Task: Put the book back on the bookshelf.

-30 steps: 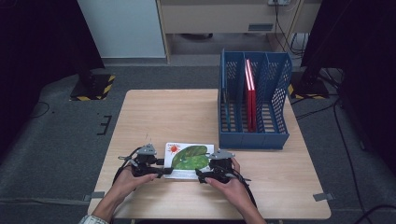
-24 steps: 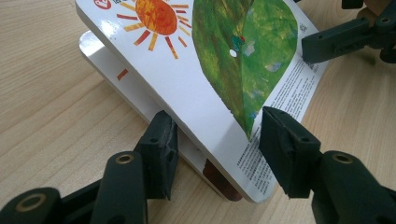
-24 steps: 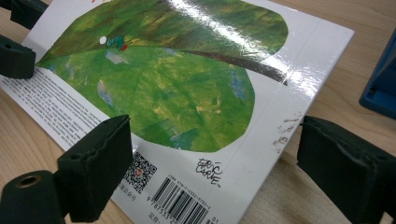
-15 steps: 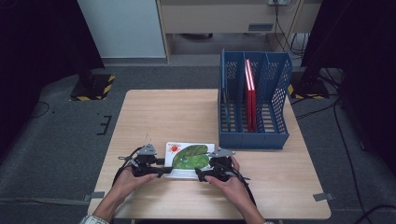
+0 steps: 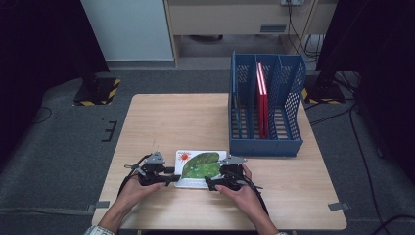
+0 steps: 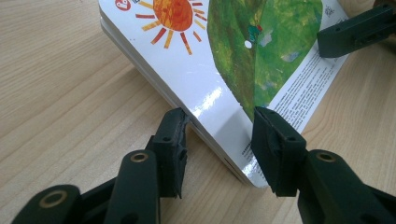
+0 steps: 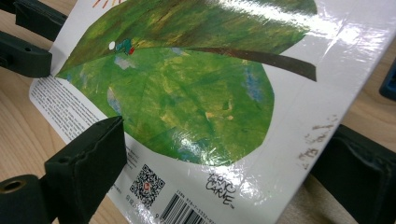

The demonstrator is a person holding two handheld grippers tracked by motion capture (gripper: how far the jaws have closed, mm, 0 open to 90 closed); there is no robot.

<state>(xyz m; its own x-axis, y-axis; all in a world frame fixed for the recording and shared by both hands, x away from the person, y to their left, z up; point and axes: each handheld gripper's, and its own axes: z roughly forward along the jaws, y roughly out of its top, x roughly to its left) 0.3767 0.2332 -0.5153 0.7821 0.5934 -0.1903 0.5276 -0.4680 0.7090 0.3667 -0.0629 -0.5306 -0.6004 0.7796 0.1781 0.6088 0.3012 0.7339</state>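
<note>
On a wooden table [image 5: 171, 122], we are bracketing a picture book [image 5: 200, 166] at 6 o'clock.
Our left gripper [image 5: 169, 179] and right gripper [image 5: 209, 184] are straddling opposite corners, gaping, probably for a level lift toward the blue file rack [image 5: 266, 142] at 2 o'clock.

I see a glossy white board book [image 5: 199, 168] with green leaf and orange sun, lying near the table's [image 5: 195, 117] front edge, one end slightly raised

Dim room edges, evenly lit table [image 5: 161, 122], glare on glossy book [image 7: 261, 51], perhaps slightly soft high view
</note>
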